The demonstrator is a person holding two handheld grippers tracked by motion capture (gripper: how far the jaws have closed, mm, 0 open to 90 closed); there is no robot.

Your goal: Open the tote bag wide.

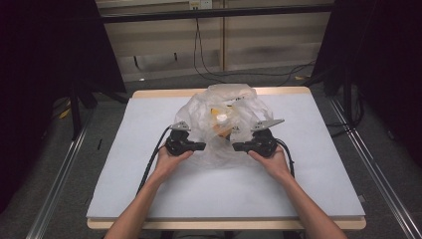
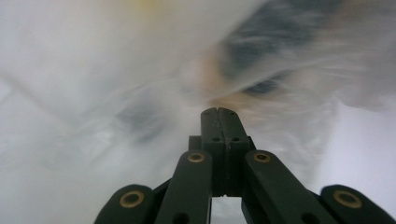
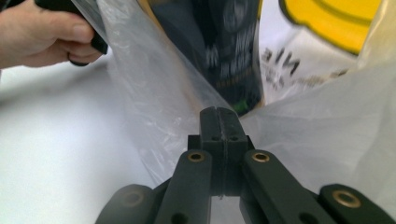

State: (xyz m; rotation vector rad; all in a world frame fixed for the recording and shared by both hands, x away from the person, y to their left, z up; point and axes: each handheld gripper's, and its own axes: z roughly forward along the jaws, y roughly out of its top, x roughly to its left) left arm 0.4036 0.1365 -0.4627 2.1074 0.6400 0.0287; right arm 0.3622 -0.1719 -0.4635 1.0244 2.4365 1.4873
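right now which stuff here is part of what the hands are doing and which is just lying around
Part of the job:
- clear plastic bag
- yellow and black packet inside the bag
- left gripper, jaws together at the bag's edge
- right gripper, jaws together at the bag's edge

Just lying about:
- black cables on the floor behind the table
- grey table mat

Clear plastic bag (image 1: 219,127) holds a yellow-and-black package (image 3: 219,51).

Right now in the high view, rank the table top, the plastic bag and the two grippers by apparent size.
1. table top
2. plastic bag, clear, with packets inside
3. left gripper and right gripper: they look alike, so unranked
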